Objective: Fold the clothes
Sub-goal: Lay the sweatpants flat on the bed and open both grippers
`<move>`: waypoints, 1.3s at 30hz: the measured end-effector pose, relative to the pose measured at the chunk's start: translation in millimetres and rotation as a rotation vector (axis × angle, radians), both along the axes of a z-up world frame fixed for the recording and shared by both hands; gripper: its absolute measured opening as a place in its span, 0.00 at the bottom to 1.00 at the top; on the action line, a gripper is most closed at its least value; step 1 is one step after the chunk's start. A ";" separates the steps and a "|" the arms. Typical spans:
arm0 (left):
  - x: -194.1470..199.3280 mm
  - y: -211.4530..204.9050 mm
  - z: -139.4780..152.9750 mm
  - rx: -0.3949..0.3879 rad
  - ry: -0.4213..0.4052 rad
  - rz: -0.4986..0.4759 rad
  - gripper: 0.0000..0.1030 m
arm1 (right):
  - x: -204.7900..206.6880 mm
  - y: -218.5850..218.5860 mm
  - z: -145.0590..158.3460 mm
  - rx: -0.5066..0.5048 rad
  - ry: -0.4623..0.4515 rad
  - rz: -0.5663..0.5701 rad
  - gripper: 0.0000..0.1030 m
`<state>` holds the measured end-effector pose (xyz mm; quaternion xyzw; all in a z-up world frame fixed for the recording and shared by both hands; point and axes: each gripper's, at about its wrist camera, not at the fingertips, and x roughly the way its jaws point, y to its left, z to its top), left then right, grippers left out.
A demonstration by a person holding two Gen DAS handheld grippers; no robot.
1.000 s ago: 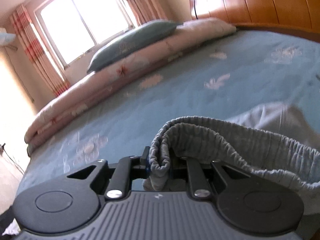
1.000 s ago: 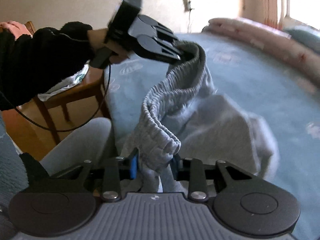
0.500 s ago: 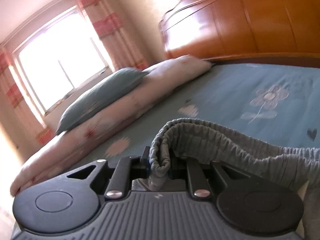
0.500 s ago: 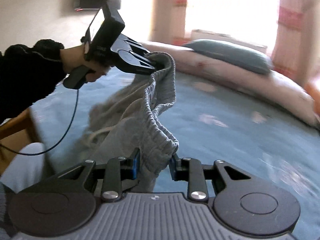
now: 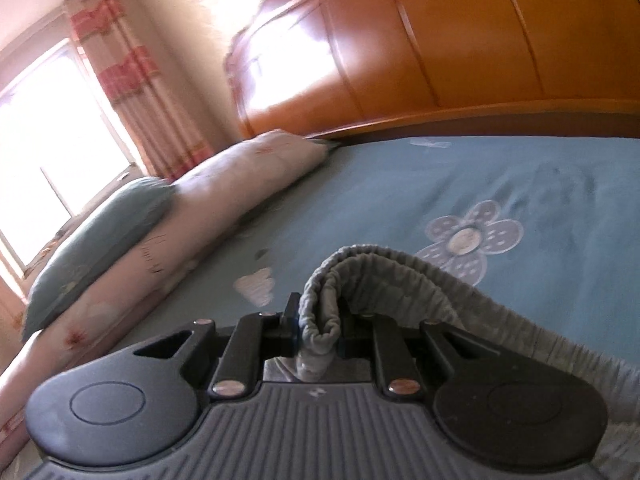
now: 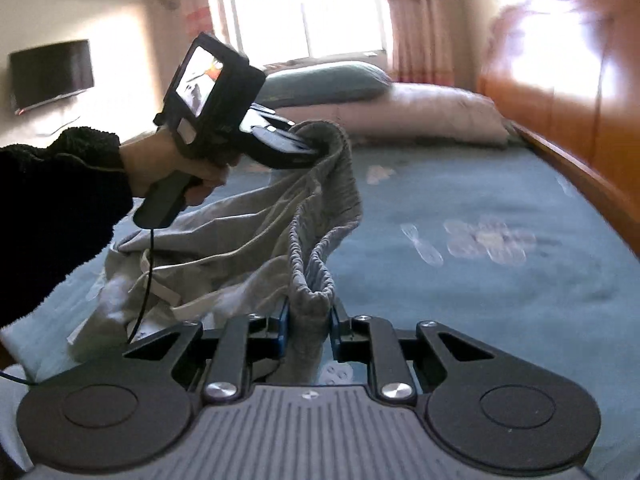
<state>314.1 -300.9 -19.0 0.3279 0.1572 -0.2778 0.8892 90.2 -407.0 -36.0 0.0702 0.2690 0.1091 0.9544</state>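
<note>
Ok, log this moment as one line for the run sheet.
task: fold clothes | left tongs: shut on waistband | right tongs: closing on waistband | garment: lifted over bed | fold: not yet

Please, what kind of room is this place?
Most likely a home bedroom. A bed with a blue flowered sheet fills the view, a pillow lies along its far edge, and a wooden headboard stands at one side.

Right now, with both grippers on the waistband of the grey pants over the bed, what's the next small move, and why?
Probably draw the two grippers apart to pull the waistband taut. The left gripper and right gripper, whose fingers are closing on it, each pinch it, but it sags between them and the grey pants hang bunched above the bed.
</note>
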 end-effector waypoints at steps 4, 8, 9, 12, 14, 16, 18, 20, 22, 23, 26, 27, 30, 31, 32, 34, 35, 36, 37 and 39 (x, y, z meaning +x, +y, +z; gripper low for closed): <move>0.7 -36.7 -16.4 0.024 0.011 -0.053 0.14 | -1.0 -17.9 -16.7 0.038 0.031 -0.067 0.22; 1.5 -62.9 -38.0 0.050 0.050 -0.079 0.14 | -3.2 -32.2 -34.2 0.072 0.081 -0.138 0.22; 0.0 -66.8 -45.0 0.065 0.055 -0.087 0.14 | -4.7 -33.7 -37.1 0.077 0.096 -0.151 0.22; -2.3 -78.2 -66.6 0.097 0.067 -0.098 0.14 | -5.5 -38.9 -50.6 0.087 0.143 -0.183 0.22; -3.6 -81.8 -76.9 0.101 0.082 -0.091 0.14 | -5.1 -39.7 -56.7 0.092 0.171 -0.205 0.22; -1.9 -84.5 -83.3 0.108 0.096 -0.087 0.15 | -1.7 -40.5 -62.3 0.095 0.197 -0.229 0.22; -0.6 -86.1 -86.4 0.123 0.099 -0.081 0.19 | 1.9 -41.3 -67.4 0.093 0.224 -0.256 0.26; 1.8 -87.5 -86.8 0.138 0.101 -0.077 0.20 | 1.4 -40.1 -69.0 0.081 0.242 -0.284 0.32; -1.7 -83.3 -81.5 0.139 0.091 -0.083 0.21 | -3.5 -37.8 -65.8 0.071 0.245 -0.296 0.35; -3.8 -81.1 -78.2 0.138 0.082 -0.088 0.21 | -5.2 -37.6 -63.8 0.063 0.242 -0.306 0.41; -7.1 -72.9 -65.3 0.128 0.083 -0.085 0.28 | -9.7 -41.0 -56.8 0.045 0.218 -0.362 0.53; -7.8 -70.3 -60.7 0.124 0.086 -0.083 0.33 | -11.6 -42.8 -54.0 0.048 0.208 -0.376 0.53; -17.1 -56.8 -45.8 0.108 0.060 -0.101 0.38 | -16.5 -48.8 -45.6 0.067 0.173 -0.389 0.54; -21.4 -51.6 -41.0 0.106 0.052 -0.108 0.39 | -17.9 -49.0 -42.2 0.066 0.156 -0.381 0.54; -26.3 -45.6 -36.1 0.107 0.051 -0.114 0.40 | -17.5 -49.7 -39.5 0.065 0.141 -0.368 0.54; -37.5 -29.8 -27.1 0.095 0.052 -0.127 0.43 | -14.3 -49.8 -35.4 0.067 0.109 -0.327 0.54; -45.2 -19.1 -25.5 0.090 0.069 -0.139 0.45 | -9.9 -49.4 -34.3 0.063 0.097 -0.302 0.54; -52.9 -8.3 -24.0 0.085 0.086 -0.150 0.48 | -4.7 -48.8 -33.3 0.059 0.088 -0.277 0.53; -60.7 2.5 -22.4 0.080 0.103 -0.161 0.49 | 2.8 -49.0 -34.4 0.055 0.086 -0.251 0.52; -78.8 24.8 -26.2 0.080 0.148 -0.178 0.49 | 19.5 -49.8 -38.2 0.048 0.086 -0.200 0.48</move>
